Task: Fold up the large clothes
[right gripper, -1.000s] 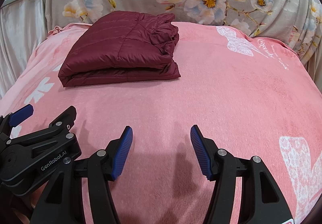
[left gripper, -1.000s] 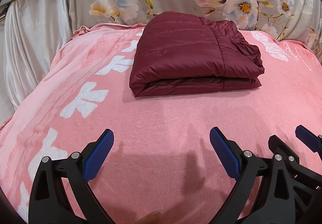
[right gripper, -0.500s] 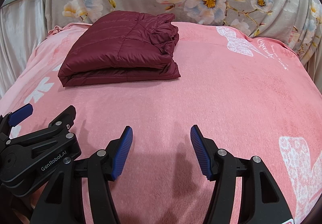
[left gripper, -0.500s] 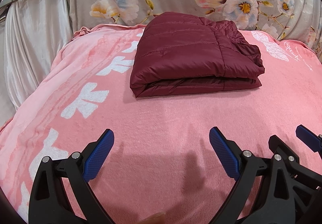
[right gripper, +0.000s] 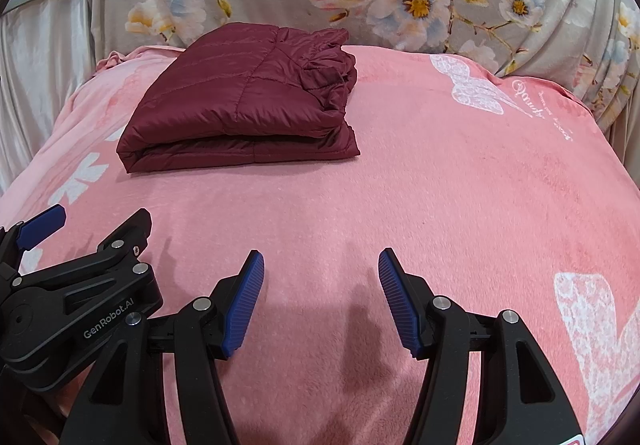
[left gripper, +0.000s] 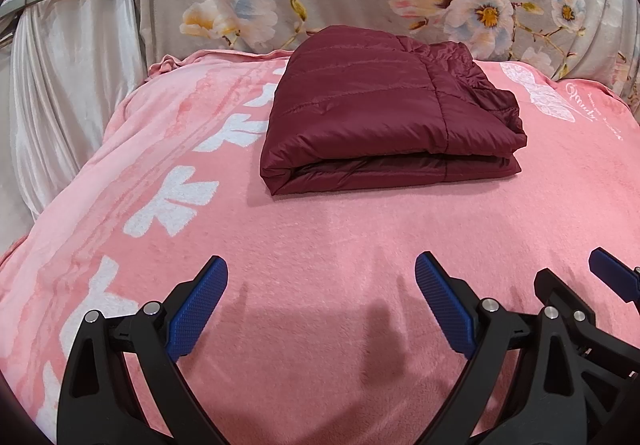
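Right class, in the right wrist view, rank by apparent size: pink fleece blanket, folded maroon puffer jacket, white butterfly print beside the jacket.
1. Pink fleece blanket
2. Folded maroon puffer jacket
3. White butterfly print

Maroon quilted jacket [left gripper: 384,121], folded into compact rectangle, flat on pink blanket [left gripper: 320,245]

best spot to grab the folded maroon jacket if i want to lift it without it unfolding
Grip the maroon jacket at its near left corner, coming in low from the front across the pink blanket. The layers there meet in a rounded closed fold; the right end shows loose, bunched edges that would likely spill.
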Tool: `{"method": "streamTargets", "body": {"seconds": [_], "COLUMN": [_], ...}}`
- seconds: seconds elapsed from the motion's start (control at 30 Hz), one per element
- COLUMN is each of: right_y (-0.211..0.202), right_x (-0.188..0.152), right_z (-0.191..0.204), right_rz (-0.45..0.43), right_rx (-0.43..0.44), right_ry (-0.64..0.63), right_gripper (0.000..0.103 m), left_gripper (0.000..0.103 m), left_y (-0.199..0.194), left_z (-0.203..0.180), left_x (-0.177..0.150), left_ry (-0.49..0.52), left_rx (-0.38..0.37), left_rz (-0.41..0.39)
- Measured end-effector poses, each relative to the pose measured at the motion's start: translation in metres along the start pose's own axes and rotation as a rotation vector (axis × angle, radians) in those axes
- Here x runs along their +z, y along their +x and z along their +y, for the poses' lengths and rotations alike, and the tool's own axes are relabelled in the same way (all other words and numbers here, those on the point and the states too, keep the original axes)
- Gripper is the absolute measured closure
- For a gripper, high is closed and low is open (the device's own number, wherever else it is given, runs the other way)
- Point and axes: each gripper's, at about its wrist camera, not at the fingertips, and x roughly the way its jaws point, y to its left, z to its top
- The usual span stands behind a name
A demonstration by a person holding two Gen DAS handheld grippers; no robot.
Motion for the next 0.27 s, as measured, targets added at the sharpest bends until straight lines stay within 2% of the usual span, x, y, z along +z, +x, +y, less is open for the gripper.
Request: {"method": "streamTargets", "body": {"seconds": [0.27], "right_y": [-0.0024], "right_x": [0.0012], "right_z": [0.0013], "right_rz": [-0.004], "right_rx": [-0.005], "right_ry": [-0.006], "right_gripper": [0.044], "left_gripper": [0.016], "left_y": [0.002], "left_z": [0.0029], "left_x": [0.0031], "left_ry": [0.008], "left_rx": [-0.006], "left_rz": [0.0]}}
